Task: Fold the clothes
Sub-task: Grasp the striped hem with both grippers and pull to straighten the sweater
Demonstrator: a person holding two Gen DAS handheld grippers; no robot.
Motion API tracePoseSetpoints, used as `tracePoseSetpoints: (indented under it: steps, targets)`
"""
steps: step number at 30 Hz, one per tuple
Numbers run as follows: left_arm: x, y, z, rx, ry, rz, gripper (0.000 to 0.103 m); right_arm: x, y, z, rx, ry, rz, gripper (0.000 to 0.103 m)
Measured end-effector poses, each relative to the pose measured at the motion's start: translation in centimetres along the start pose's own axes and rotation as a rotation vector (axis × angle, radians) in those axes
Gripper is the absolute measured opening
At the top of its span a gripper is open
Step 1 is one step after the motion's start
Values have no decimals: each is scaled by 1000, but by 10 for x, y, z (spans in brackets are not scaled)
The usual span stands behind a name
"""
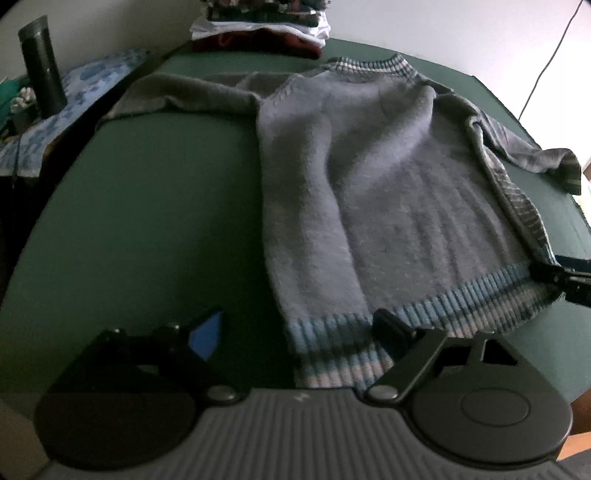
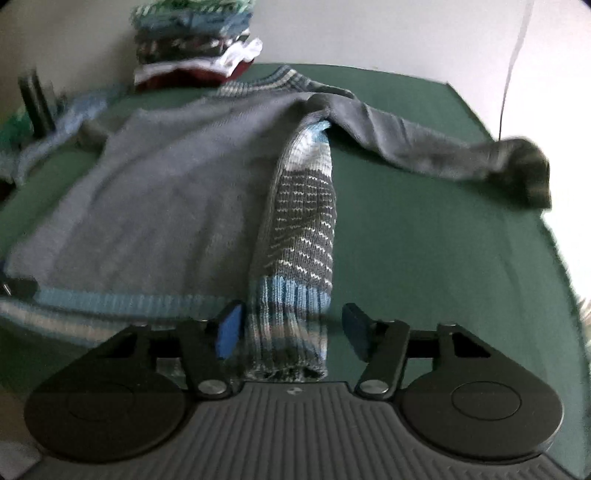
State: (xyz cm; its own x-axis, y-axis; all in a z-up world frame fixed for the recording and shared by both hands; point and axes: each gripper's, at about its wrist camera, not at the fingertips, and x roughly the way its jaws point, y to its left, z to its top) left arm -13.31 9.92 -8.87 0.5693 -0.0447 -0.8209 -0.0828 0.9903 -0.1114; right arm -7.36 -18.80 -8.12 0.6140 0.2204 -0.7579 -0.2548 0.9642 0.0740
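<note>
A grey-blue knitted sweater point(image 1: 388, 177) lies flat on the green table point(image 1: 147, 221), with its blue-and-white ribbed hem toward me. My left gripper point(image 1: 295, 332) is open at the hem's left corner, which lies between its wide-spread fingers. In the right wrist view the sweater's point(image 2: 166, 192) right side is turned over into a striped strip point(image 2: 303, 229). Its ribbed end lies between the fingers of my right gripper point(image 2: 291, 328); the right pad point(image 2: 354, 328) stands clear of the cloth, so the gripper is open. One sleeve point(image 2: 443, 147) stretches out to the right.
A stack of folded clothes point(image 1: 258, 29) stands at the table's far edge by the wall. A dark cylinder flask point(image 1: 40, 66) and a blue patterned cloth point(image 1: 81, 92) sit off the table's left side. A cable point(image 1: 546, 62) hangs on the wall at right.
</note>
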Motion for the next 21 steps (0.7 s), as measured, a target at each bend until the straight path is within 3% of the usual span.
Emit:
tracePoseSetpoints:
  steps: [3,5,8,11,12,14,16,18,21]
  targets:
    - [1,-10,-3,13,-6,19,89,-3,7,-4,-28,-18,-6,40]
    - [5,-17,-3,23,5,22,102,-3,18,-8,-90,-40,-36,40]
    - [5,-23,-5,30,3,33,102,-4,23,-12,-113,-63,-57,40]
    - [3,-24,-7,18,-10,26,100,-4,12,-14,-66,-69,-24,38]
    - [2,-23,-7,9,-18,24,95,-5,9,-14,-51,-64,-9,35]
    - [-3,-22,-7,-2,-45,29,72,-7,4,-14,-33,-57,13,24]
    - [-6,-20,-5,-21,-60,6,18,-10,-1,-13,-6,-48,28,16]
    - [-7,-15,-2,-52,-53,-34,11,-12,-7,-13,29,-37,46,12]
    - [-14,-16,1,-46,-92,-11,10,-15,-27,-13,162,-3,114,11]
